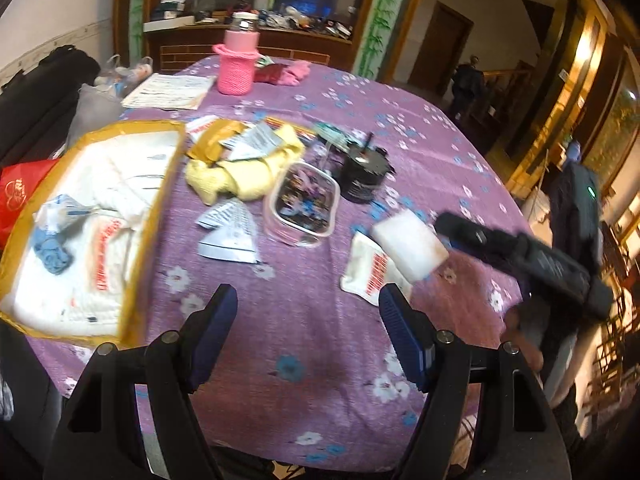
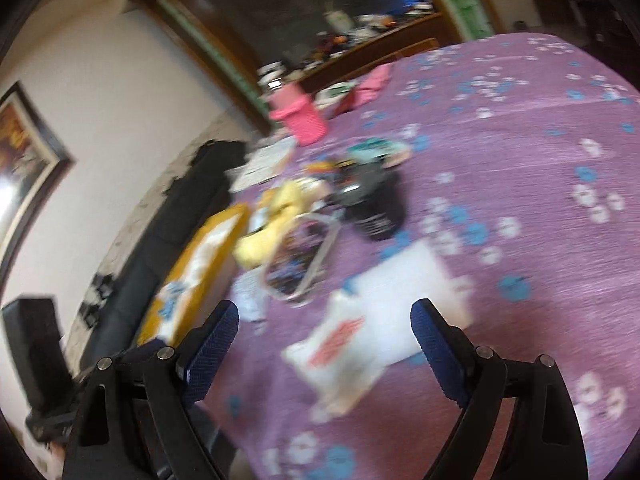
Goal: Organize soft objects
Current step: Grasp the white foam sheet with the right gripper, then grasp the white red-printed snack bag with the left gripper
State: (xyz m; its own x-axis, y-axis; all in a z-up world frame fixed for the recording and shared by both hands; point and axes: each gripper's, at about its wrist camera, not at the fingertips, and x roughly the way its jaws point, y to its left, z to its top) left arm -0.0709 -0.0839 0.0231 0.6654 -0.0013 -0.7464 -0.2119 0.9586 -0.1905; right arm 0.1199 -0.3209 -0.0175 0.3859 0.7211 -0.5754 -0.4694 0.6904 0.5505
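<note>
Both of your grippers are standing with their jaws spread wide and nothing between the blue pads. Your left gripper (image 1: 306,332) is hovering over a bare stretch of the purple flowered tablecloth (image 1: 304,392), and your right gripper (image 2: 324,344) is pointing down at the same cloth (image 2: 520,184) from the other side (that view is heavily blurred).

A white rectangular foam sponge (image 1: 410,244) is lying on the cloth right of centre in the left wrist view, overlapping a white plastic bag with red print (image 1: 366,276). In that view the black body of your right gripper is reaching in from the right edge, its tip just beside the sponge; you are not gripping it. In the right wrist view the sponge (image 2: 408,280) and the printed bag (image 2: 340,352) are sitting just ahead of the open jaws.

To the left, a yellow-rimmed open cardboard box (image 1: 160,216) is holding white bags and a crumpled blue cloth (image 1: 52,250). Between the box and the sponge, a pale yellow soft cloth (image 1: 240,176) is lying bunched, touching a clear plastic lidded container (image 1: 302,204), with a black cylindrical canister (image 1: 364,172) just behind that. Farther back, a pink knitted sleeve around a bottle (image 1: 236,68) is standing upright.
</note>
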